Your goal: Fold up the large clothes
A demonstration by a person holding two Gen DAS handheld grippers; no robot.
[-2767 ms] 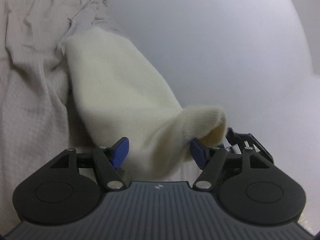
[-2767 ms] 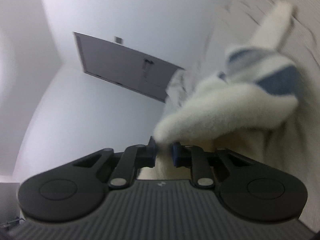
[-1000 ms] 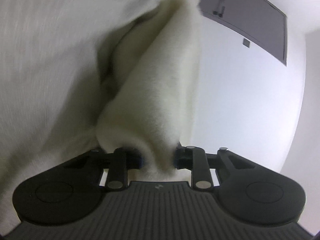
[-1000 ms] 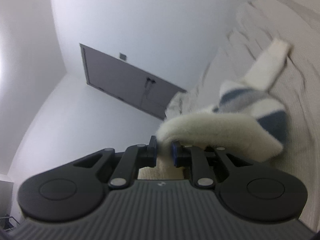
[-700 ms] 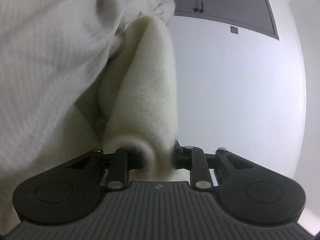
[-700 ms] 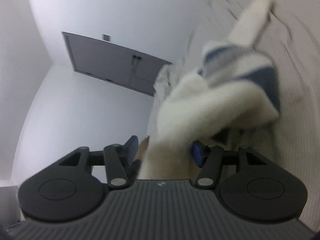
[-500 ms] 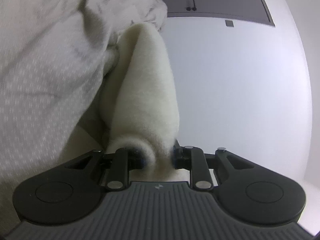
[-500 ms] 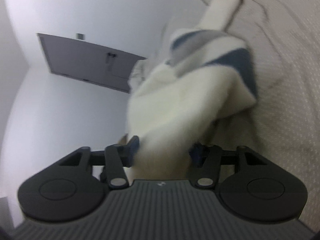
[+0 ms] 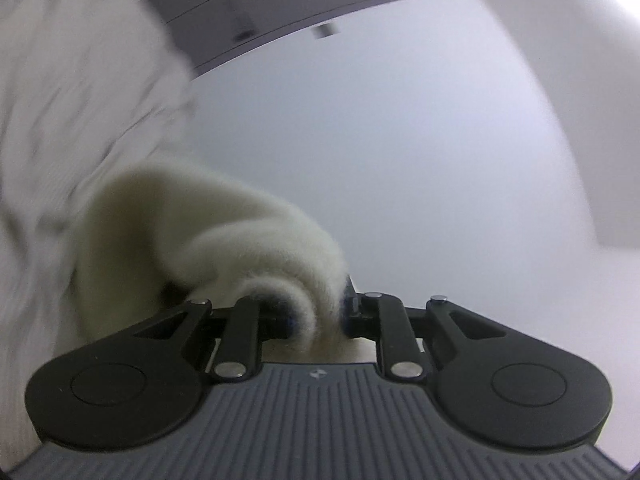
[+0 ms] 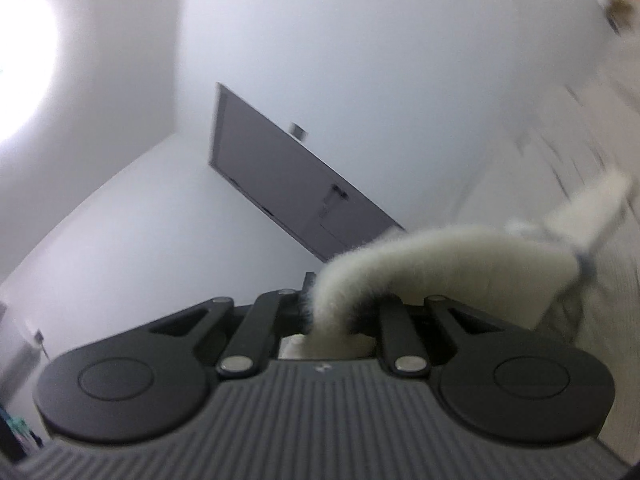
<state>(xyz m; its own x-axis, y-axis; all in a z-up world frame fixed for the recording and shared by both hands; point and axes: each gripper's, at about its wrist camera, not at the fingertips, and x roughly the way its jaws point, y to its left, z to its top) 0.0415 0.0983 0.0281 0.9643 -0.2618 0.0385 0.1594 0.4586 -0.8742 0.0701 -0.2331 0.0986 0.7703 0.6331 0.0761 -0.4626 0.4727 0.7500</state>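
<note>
Left gripper (image 9: 316,316), right gripper (image 10: 332,312) fingers both pinch fluffy cream sweater (image 9: 224,240); thin bite near bed sheet (image 9: 60,120), fabric may slip.

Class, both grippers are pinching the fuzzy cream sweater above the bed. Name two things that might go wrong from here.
The right gripper holds only a thin edge of the sweater, which might slip free. The left gripper clamps a bunched roll, so the fold may land uneven on the bedsheet.
</note>
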